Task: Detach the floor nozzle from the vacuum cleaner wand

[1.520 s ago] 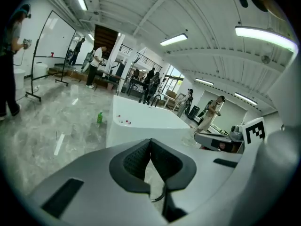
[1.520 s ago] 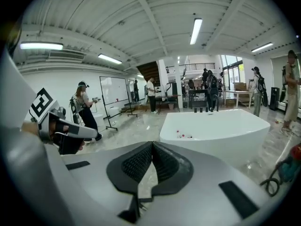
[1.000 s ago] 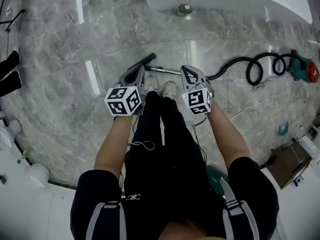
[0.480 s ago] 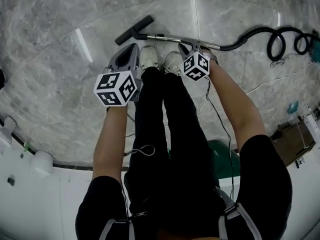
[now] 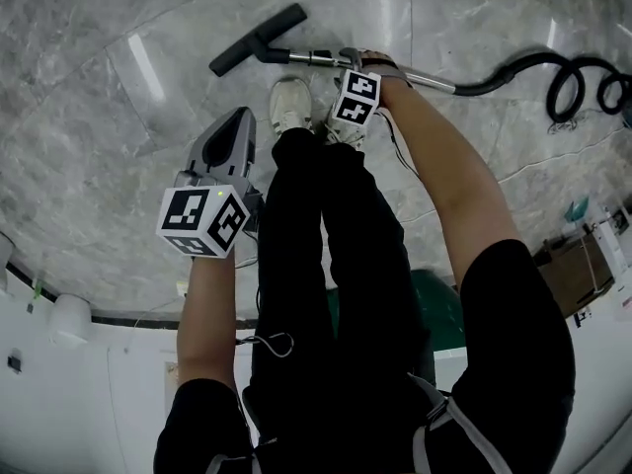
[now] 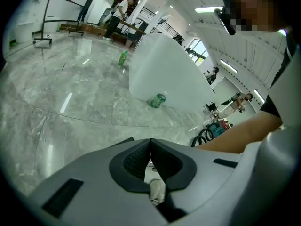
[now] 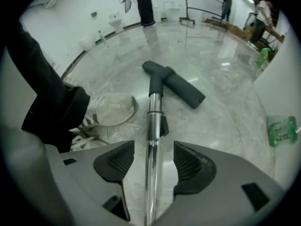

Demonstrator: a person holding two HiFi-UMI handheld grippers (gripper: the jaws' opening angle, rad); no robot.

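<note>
The floor nozzle (image 5: 255,42), a dark bar, lies on the grey marble floor (image 5: 99,117) at the far side, left of the person's white shoes (image 5: 289,104). It is joined to the chrome wand (image 5: 314,58), which runs right into a black coiled hose (image 5: 533,65). No brand can be read on any of these.

The right gripper (image 5: 348,63) reaches down over the wand. Its jaws have just been opening and stand released, the wand between them, pads clear of the metal. The left gripper (image 5: 239,118) hangs nearer, left of the legs, jaws clenched on nothing.

A green bottle (image 6: 158,100) lies beside a white curved wall (image 6: 160,65). Its pale label is too blurred to read, and its contents cannot be told. At the near right sits a brown cardboard box (image 5: 571,270), its inside unclear.
</note>
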